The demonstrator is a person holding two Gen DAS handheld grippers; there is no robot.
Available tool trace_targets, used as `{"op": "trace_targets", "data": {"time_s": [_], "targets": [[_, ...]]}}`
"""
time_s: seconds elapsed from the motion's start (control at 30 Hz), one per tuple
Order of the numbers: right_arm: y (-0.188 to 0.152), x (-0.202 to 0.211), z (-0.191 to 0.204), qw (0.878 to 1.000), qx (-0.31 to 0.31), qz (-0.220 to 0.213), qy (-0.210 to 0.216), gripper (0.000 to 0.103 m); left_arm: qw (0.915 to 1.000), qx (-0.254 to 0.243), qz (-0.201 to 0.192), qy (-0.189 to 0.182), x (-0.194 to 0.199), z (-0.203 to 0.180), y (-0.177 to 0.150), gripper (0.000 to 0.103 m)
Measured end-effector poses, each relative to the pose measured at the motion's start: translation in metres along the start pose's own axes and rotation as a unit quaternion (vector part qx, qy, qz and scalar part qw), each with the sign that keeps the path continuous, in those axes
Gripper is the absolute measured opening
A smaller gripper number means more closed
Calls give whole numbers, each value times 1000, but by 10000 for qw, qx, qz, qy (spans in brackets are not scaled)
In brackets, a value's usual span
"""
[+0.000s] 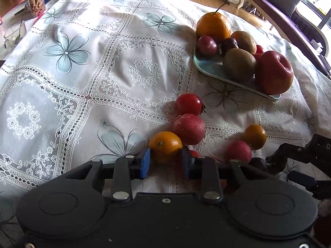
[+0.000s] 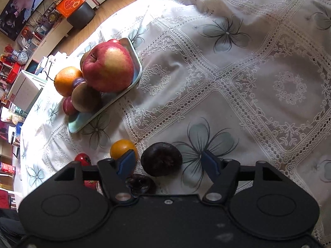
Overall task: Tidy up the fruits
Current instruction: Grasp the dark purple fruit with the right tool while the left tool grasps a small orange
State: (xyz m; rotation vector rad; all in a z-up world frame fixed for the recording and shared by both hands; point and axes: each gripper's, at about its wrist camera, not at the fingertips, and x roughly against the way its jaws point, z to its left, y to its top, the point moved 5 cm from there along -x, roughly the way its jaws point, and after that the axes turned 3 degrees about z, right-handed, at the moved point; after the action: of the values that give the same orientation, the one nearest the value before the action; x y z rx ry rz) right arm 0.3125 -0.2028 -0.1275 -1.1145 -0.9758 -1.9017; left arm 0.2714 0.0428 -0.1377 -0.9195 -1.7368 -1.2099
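My left gripper (image 1: 165,161) has its jaws closed against the small round orange tangerine (image 1: 165,147) on the lace-covered bench (image 1: 82,82), ready for the pale green tray (image 1: 209,68). My right gripper (image 2: 168,165) straddles a dark purple round fruit (image 2: 161,158), jaws apart (contact underneath hidden).

Black hand-held gripper (image 1: 165,161), blue pads (image 1: 146,161), silver screws.

Your pale green tray (image 1: 209,69) sits loaded: big red apple (image 1: 274,72), stemmed orange (image 1: 213,25), two kiwis, plums. Loose on the cloth: small orange (image 1: 165,145), tomato (image 1: 188,104), dark plum (image 2: 161,158).
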Motion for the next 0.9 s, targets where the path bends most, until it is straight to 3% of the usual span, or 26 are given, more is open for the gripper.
{"op": "trace_targets", "data": {"time_s": [0.13,0.23,0.4,0.57,0.67,0.77,0.9], "targets": [[-1,-8,11,9984,364,25,-421,66,10000,-14,-7,4,0,0,0,40],[-7,-9,25,9954,826,34,-479,45,10000,-4,-8,-21,-1,1,0,39],[-8,-10,27,9935,1000,33,-540,45,10000,-4,-8,-18,-1,1,0,39],[-5,-1,16,9980,635,-18,-60,45,10000,26,-32,-63,1,1,0,38],[-5,8,14,9982,571,-194,-5,45,9999,89,-17,-91,6,2,-1,32],[-6,18,18,9970,635,-413,-190,45,9999,71,-54,-90,14,-2,-2,6],[-9,38,25,9953,700,-650,-182,45,9987,114,140,-471,26,-11,-3,4]]}}
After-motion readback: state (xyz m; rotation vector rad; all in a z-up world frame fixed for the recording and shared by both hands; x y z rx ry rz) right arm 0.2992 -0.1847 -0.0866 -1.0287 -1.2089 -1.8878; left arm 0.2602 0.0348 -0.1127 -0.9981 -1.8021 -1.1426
